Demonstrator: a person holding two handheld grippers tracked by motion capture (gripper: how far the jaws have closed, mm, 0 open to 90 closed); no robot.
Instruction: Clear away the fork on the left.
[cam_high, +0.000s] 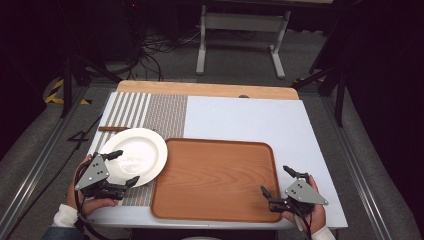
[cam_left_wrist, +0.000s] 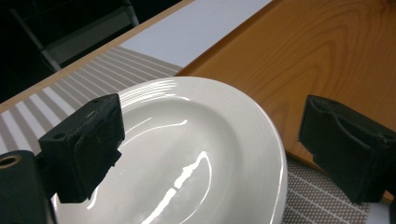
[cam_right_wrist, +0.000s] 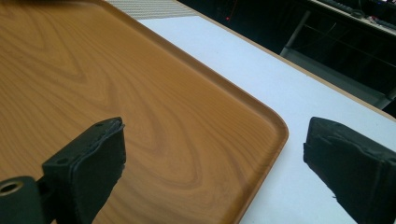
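The white plate (cam_high: 134, 155) lies on the striped placemat (cam_high: 150, 112) at the table's (cam_high: 250, 115) near left, its right rim at the wooden tray (cam_high: 215, 177). The left gripper (cam_high: 122, 167) straddles its near edge, jaws released. Likely step: grasping; next, closing on the rim. The tray holds nothing; the right gripper (cam_high: 276, 181), jaws released, brackets its near right corner.

This looks like a lab or recording studio set up for a dining scene. The table (cam_high: 320, 145) stands on grey carpet (cam_high: 360, 165) among black curtains (cam_high: 385, 60), with loose cables (cam_high: 155, 50) on the floor, yellow-black hazard tape (cam_high: 56, 92), metal floor rails (cam_high: 35, 165) and a bare white desk frame (cam_high: 240, 35) behind. A placemat (cam_high: 165, 115), plate (cam_high: 142, 150) and tray (cam_high: 215, 175) dress the table like a meal setting.
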